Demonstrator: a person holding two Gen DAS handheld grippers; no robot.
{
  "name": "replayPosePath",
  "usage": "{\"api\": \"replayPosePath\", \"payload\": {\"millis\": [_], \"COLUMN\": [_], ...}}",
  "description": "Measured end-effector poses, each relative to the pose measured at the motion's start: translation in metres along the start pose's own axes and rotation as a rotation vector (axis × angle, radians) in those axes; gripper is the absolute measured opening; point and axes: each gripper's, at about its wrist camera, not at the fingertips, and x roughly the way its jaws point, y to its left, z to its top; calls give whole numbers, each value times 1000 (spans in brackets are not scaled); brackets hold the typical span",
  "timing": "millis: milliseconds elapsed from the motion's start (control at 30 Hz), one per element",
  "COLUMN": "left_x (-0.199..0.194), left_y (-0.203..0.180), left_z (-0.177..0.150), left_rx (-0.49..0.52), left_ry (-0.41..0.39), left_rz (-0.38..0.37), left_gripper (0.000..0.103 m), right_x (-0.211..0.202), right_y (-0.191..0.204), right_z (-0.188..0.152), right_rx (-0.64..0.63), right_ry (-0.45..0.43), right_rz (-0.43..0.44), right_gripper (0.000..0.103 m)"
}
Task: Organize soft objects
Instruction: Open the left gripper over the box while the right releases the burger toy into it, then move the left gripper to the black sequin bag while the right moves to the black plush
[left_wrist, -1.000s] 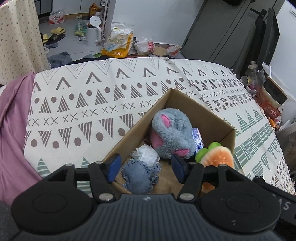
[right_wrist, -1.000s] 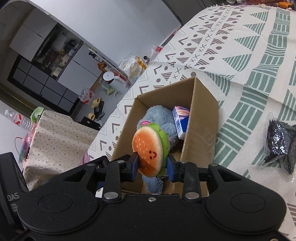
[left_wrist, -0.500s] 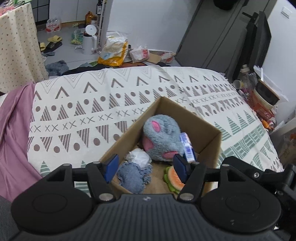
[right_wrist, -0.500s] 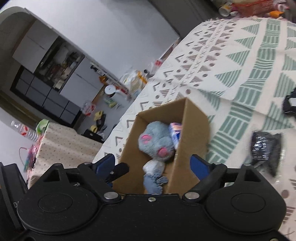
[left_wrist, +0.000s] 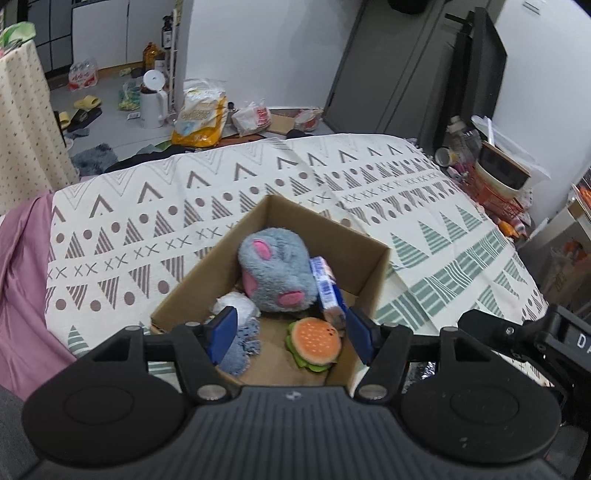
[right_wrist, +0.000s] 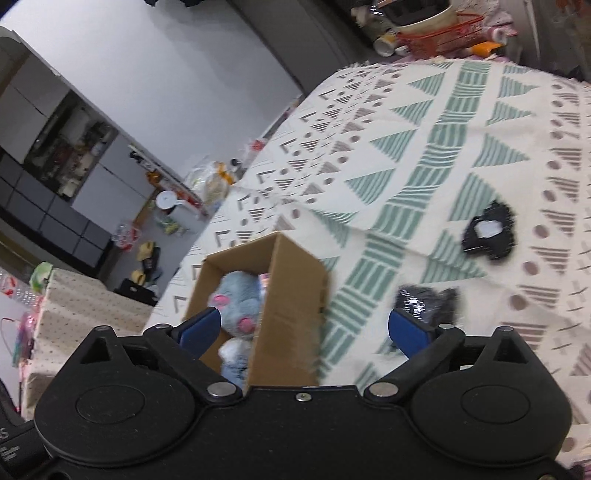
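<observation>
Your right tongs (right_wrist: 304, 332) have let go of the burger plush (left_wrist: 314, 341): a second ago it was pinched between the blue pads, and now they stand spread wide with nothing between them. The plush lies inside the cardboard box (left_wrist: 369, 284), at the lower centre of the left wrist view, bun side up, near the box's right-hand wall and just below the grey plush mouse (left_wrist: 275, 275). A blue-and-white packet (left_wrist: 325, 284) stands wedged between the mouse and that wall, and a white bundle (left_wrist: 236, 304) with a blue cloth (left_wrist: 240, 350) lies toward the lower left of the box.

Your left tongs (left_wrist: 288, 334) hang open over the near edge of the box, holding nothing.

So that item is done. Your right hand has pulled back and swung toward what remains: in the right wrist view the box has slid to the lower left, and two dark items sit out on the patterned bedspread (right_wrist: 424, 147). One black bundle (right_wrist: 424, 301) lies just above the right pad; the other, a black piece with a white patch (right_wrist: 487, 236), is further up at the right. The frame is smeared with motion, so what exactly they are is hard to say, perhaps bagged cloth. The nearer bundle looks like your next pick.
</observation>
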Motion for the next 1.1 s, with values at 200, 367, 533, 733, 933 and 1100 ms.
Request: {"api": "replayPosePath", "payload": {"millis": [200, 367, 533, 733, 933, 1100], "left_x": [-5, -7, -8, -4, 5, 17], "left_y": [-25, -45, -66, -92, -112, -127], "left_z": [-6, -13, -18, -23, -29, -35], "left_rx": [53, 84, 121, 165, 180, 198], "left_ry": [0, -5, -5, 0, 21, 45], "left_rz": [4, 5, 7, -2, -24, -32], "left_gripper": [63, 63, 63, 63, 63, 63], "right_x": [-12, -19, -27, -37, -38, -36], "right_y": [-18, -32, -49, -69, -86, -99], "right_z": [6, 12, 18, 24, 29, 32], "right_rx": [24, 40, 91, 138, 187, 215], "right_ry": [-7, 0, -4, -14, -12, -16], "right_rz": [-19, -33, -20, -5, 18, 0], "right_gripper": [100, 102, 103, 103, 103, 103]}}
